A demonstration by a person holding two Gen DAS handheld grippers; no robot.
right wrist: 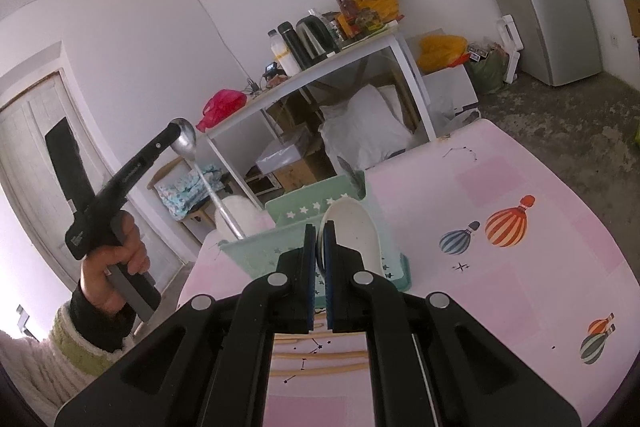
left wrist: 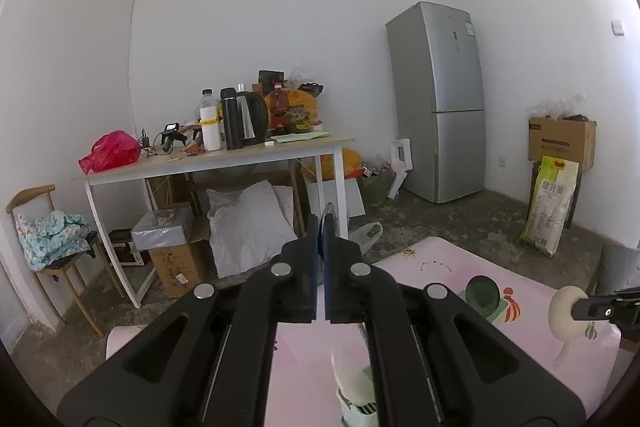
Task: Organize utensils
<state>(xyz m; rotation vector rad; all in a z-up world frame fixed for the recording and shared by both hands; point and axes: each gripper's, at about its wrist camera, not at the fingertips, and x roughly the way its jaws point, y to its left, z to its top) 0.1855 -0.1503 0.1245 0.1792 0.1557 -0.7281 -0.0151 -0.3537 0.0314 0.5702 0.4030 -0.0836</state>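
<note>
Left wrist view: the left gripper has its jaws together on the thin edge of a silver metal spoon, which sticks up just past the tips. Below the jaws lies the pink patterned tabletop, and right under them the mint-green plastic utensil caddy with something white in it. Off to the right of the jaws, the right gripper pinches a cream ceramic soup spoon.

Right wrist view: the right gripper is clamped on the cream soup spoon, whose bowl rises just ahead of the jaws, over the caddy. Up and to the left of these jaws, a hand carries the left gripper, which grips the metal spoon by its bowl, the handle slanting down into the caddy's far corner.

The step looks like dropping both spoons into the caddy. Next, each spoon needs lowering until it rests inside, then the jaws must part.

Counted: one caddy, one metal spoon, one held soup spoon, and three pale wooden sticks beneath the right jaws.
</note>
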